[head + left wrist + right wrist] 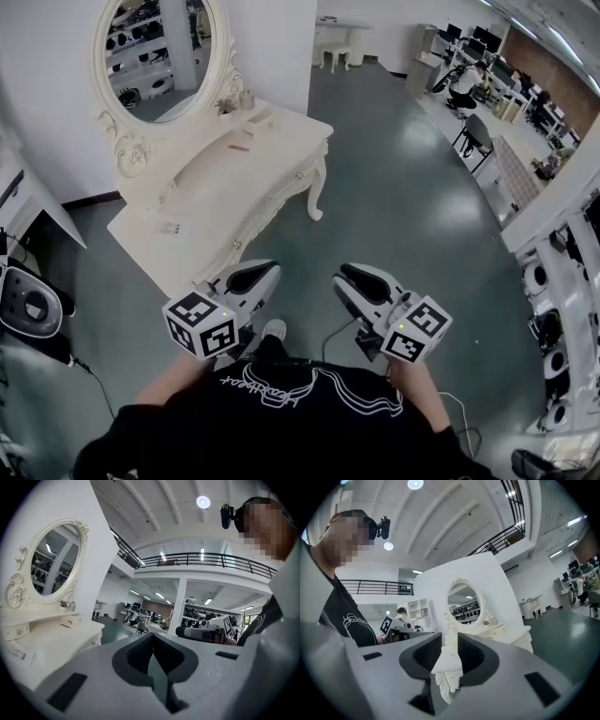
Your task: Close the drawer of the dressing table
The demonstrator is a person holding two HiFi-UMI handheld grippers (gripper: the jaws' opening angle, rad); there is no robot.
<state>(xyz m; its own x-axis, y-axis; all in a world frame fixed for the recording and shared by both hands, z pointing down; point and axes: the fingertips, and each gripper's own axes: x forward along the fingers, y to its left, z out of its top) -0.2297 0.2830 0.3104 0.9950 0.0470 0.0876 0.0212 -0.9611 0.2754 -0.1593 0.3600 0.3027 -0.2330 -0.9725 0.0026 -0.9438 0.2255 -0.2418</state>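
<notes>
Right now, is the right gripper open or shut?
Open: the right gripper has its jaws apart and empty; only the distant white dressing table shows through the gap.

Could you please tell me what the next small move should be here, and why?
Probably carry the left gripper forward toward the dressing table: both it and the right gripper hang well short of the table, touching nothing, and the left looks nearer to it.

White dressing table (oval mirror on top) on glossy grey floor
</notes>
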